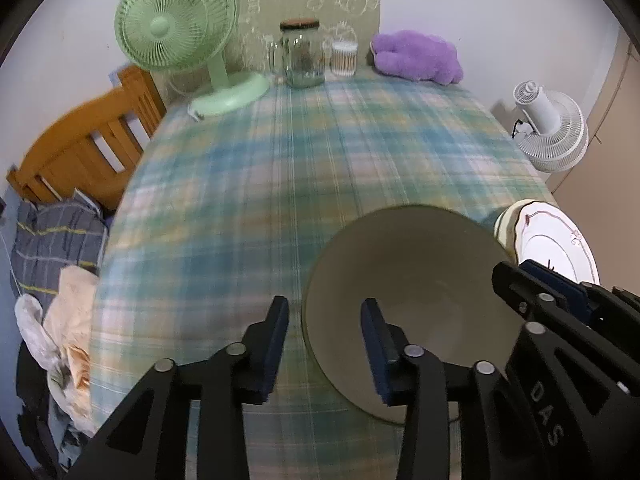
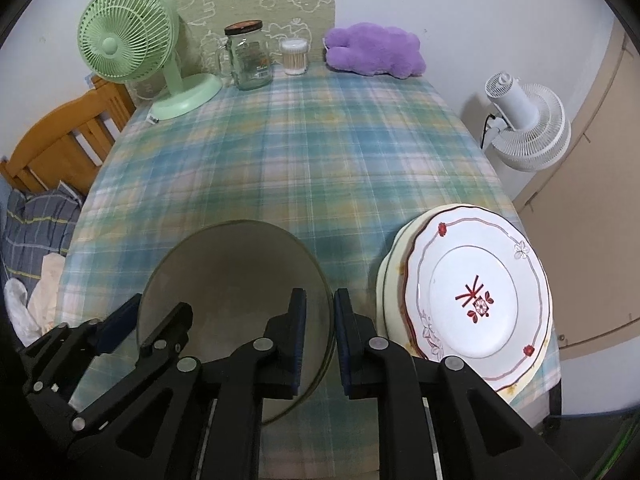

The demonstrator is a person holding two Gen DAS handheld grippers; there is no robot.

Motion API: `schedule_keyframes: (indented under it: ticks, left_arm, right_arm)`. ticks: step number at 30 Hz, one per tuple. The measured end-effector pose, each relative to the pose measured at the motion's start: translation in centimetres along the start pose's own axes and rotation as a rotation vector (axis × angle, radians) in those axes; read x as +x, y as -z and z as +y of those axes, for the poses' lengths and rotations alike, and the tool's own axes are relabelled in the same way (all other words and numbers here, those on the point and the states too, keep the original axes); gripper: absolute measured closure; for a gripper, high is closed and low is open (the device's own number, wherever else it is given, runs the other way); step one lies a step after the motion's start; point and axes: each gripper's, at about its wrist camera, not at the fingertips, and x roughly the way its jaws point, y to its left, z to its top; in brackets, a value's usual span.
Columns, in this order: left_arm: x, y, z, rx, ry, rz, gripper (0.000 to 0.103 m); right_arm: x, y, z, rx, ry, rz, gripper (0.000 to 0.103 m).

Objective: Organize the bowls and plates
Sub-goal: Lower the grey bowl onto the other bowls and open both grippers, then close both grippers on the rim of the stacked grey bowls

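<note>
A large, deep, cream-coloured ceramic bowl point(image 2: 236, 296) is sitting on the plaid blue-and-green cloth covering the worktop point(image 2: 296, 152), near its front edge. Both grippers are straddling the bowl's rim from opposite sides. The left gripper point(image 1: 325, 340) is reaching over the bowl's left wall, its jaws spread, one blue-padded finger outside and one inside, neither visibly pressing the rim. The right gripper point(image 2: 320, 336) is working the bowl's right wall, its jaws nearly pressed together around the thin rim, one finger inside and one outside; whether the pads are actually touching the wall is hard to tell.

Just right of the bowl, a stack of white round plates point(image 2: 476, 300) with red floral trim is lying at the worktop's right front corner. Along the far edge are standing a pale green desk fan point(image 2: 132, 40), a lidded glass jar point(image 2: 248, 56) and a purple plush toy point(image 2: 374, 54).
</note>
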Motion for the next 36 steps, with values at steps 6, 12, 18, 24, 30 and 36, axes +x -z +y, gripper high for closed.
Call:
schedule_keyframes:
  ticks: [6, 12, 18, 24, 30, 36]
  left_arm:
    - [-1.5, 0.0, -0.1, 0.003, 0.044, -0.018, 0.04]
    - [-1.7, 0.3, -0.2, -0.012, 0.049, -0.044, 0.026]
    - [-0.6, 0.4, -0.2, -0.048, 0.034, -0.007, 0.024]
    - [0.2, 0.3, -0.6, -0.059, 0.012, 0.024, 0.019]
    - [1.3, 0.2, -0.8, -0.077, 0.005, 0.06, 0.012]
    - [2.8, 0.4, -1.0, -0.107, 0.024, 0.103, 0.01]
  right_arm:
    - [-1.3, -0.1, -0.1, -0.006, -0.039, -0.004, 0.084]
    - [-1.4, -0.2, -0.6, -0.012, -0.074, 0.019, 0.084]
    - [-0.1, -0.3, -1.5, -0.013, -0.116, 0.038, 0.058]
    - [1.2, -0.5, -2.1, -0.015, -0.167, 0.059, 0.047]
    - [3.2, -0.7, -2.6, -0.005, -0.234, 0.101, 0.036]
    - [5.2, -0.8, -2.7, -0.006, -0.281, 0.141, 0.029]
